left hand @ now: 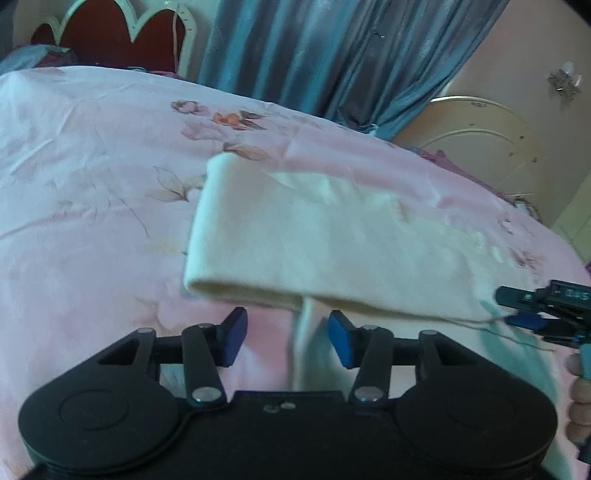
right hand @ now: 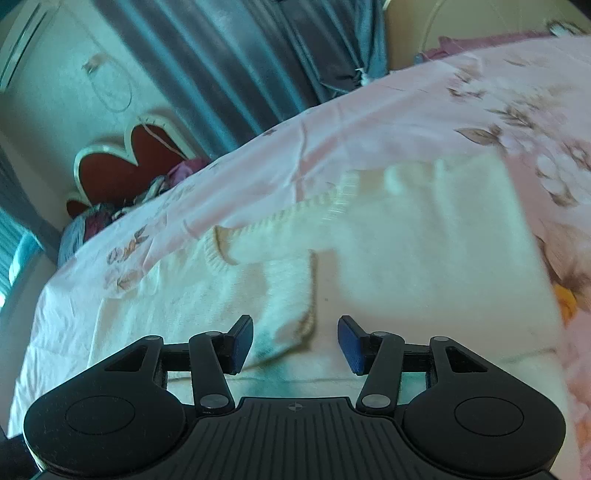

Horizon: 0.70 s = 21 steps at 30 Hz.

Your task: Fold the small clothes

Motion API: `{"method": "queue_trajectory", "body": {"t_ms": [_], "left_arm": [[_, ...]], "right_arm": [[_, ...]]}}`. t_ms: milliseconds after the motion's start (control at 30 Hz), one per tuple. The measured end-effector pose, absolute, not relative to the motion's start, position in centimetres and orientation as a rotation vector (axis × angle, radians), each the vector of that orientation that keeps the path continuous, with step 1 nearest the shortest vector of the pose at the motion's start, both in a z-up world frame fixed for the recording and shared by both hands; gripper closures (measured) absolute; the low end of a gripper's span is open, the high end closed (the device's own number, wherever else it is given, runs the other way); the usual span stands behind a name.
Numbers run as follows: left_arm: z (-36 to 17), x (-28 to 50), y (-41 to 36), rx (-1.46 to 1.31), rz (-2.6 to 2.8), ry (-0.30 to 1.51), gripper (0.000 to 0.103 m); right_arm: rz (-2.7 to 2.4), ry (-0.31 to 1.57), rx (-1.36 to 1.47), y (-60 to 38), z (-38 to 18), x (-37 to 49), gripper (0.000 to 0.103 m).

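Note:
A cream knit garment [left hand: 332, 243] lies partly folded on the pink floral bedsheet [left hand: 92, 166]. My left gripper [left hand: 288, 341] is open just above the sheet, at the garment's near folded edge, with a hanging strip of the fabric between the jaws but not pinched. In the right wrist view the same garment [right hand: 424, 266] spreads ahead, with a ribbed sleeve or cuff [right hand: 291, 295] lying toward the gripper. My right gripper [right hand: 295, 343] is open over the garment, holding nothing. The right gripper also shows at the right edge of the left wrist view [left hand: 532, 314].
A red and white headboard [left hand: 110, 33] stands at the bed's far end. Blue-grey curtains [left hand: 332, 51] hang behind the bed. A pale rounded cabinet or footboard [left hand: 480, 140] stands beside the bed. Crumpled clothes [right hand: 110, 214] lie by the headboard.

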State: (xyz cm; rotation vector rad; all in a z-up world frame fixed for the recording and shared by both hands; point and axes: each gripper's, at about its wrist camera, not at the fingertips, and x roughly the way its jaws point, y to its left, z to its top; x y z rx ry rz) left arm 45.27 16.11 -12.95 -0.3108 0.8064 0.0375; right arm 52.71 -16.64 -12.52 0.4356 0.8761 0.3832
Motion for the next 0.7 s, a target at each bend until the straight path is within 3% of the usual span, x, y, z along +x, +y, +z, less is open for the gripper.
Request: {"method": "queue_trajectory", "body": {"t_ms": [33, 67, 400, 567, 700], "left_arm": [[-13.1, 45.5, 16.2, -0.316, 0.042, 0.807, 0.058], [-13.0, 45.7, 16.2, -0.313, 0.044, 0.811, 0.059], [-13.1, 45.7, 16.1, -0.230, 0.032, 0.820, 0.061], [-13.1, 45.7, 15.9, -0.197, 0.022, 0.823, 0.063], [-12.9, 45.7, 15.6, -0.186, 0.009, 0.823, 0.071]], "right_arm": [[0.392, 0.883, 0.420, -16.2, -12.5, 53.0, 0.082], [0.393, 0.894, 0.398, -15.8, -12.5, 53.2, 0.098], [0.262, 0.668, 0.332, -19.8, -7.6, 51.5, 0.100], [0.168, 0.722, 0.354, -24.8, -9.0, 50.7, 0.100], [0.169, 0.738, 0.360, -25.6, -9.8, 49.7, 0.100]]}}
